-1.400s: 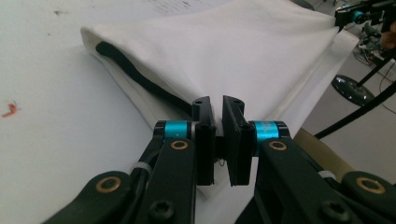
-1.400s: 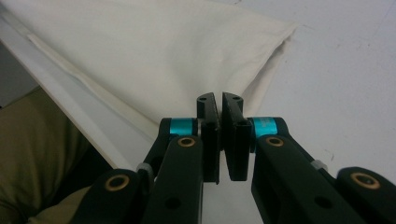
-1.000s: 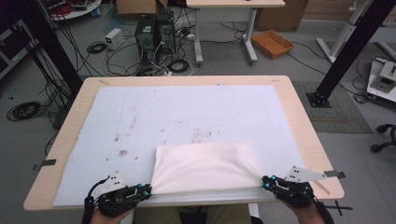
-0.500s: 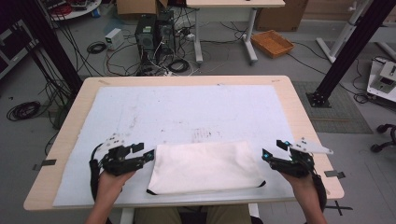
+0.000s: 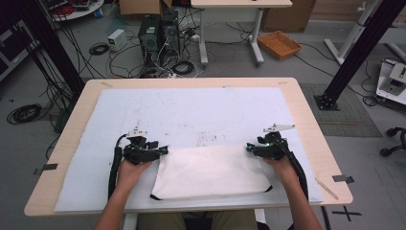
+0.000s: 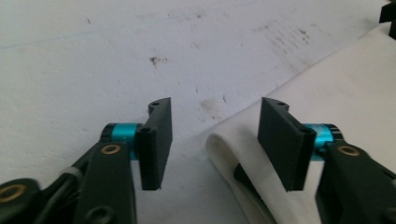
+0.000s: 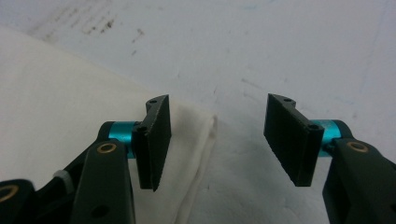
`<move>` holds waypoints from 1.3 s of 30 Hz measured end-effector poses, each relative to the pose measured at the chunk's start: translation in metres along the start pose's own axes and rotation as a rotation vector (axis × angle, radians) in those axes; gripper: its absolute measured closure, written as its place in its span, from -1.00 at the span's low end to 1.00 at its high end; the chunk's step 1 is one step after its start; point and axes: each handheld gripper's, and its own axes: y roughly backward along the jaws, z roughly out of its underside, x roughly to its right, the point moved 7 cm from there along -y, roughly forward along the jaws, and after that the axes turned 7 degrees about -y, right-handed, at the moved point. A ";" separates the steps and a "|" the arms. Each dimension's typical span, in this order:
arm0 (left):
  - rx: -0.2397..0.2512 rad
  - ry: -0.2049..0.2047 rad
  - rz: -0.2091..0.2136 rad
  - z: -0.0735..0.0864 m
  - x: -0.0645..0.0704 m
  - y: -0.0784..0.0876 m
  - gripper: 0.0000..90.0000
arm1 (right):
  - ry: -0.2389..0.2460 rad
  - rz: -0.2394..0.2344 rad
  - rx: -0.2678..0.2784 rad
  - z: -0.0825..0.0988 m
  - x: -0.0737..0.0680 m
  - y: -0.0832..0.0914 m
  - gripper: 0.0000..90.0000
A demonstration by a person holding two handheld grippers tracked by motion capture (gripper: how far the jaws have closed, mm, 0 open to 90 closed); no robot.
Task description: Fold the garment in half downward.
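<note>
A folded white cloth [image 5: 213,172] with dark trim at its near corners lies on the white mat [image 5: 191,115], close to the table's near edge. My left gripper [image 5: 162,150] is at the cloth's far left corner. In the left gripper view the left gripper [image 6: 215,140] is open; its jaws have just been closing a little, with the cloth's [image 6: 336,84] folded corner low between them, unpressed. My right gripper [image 5: 250,146] is at the far right corner. The right gripper [image 7: 217,135] is open too, also just closing, and the cloth [image 7: 60,93] edge lies beneath its left jaw.
The wooden table [image 5: 311,124] ends just beyond the mat on all sides. Tape strips [image 5: 343,178] sit on its right and left edges. On the floor behind stand computer towers [image 5: 158,33], cables, an orange tray [image 5: 279,44] and black frame posts [image 5: 356,52].
Both hands moved from the table's near edge forward to the cloth's far corners, and both grippers went from shut to open. The cloth lies flatter than before.
</note>
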 end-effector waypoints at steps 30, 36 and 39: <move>0.148 0.057 -0.045 -0.036 -0.008 -0.018 0.75 | 0.028 0.124 0.149 -0.023 0.023 0.010 0.68; 0.219 0.054 -0.051 -0.034 0.000 0.008 -0.28 | -0.038 0.127 0.250 -0.027 0.026 0.030 -0.44; 0.263 0.031 -0.056 -0.033 0.001 0.022 -0.44 | -0.016 0.102 0.300 -0.023 0.022 0.043 -0.54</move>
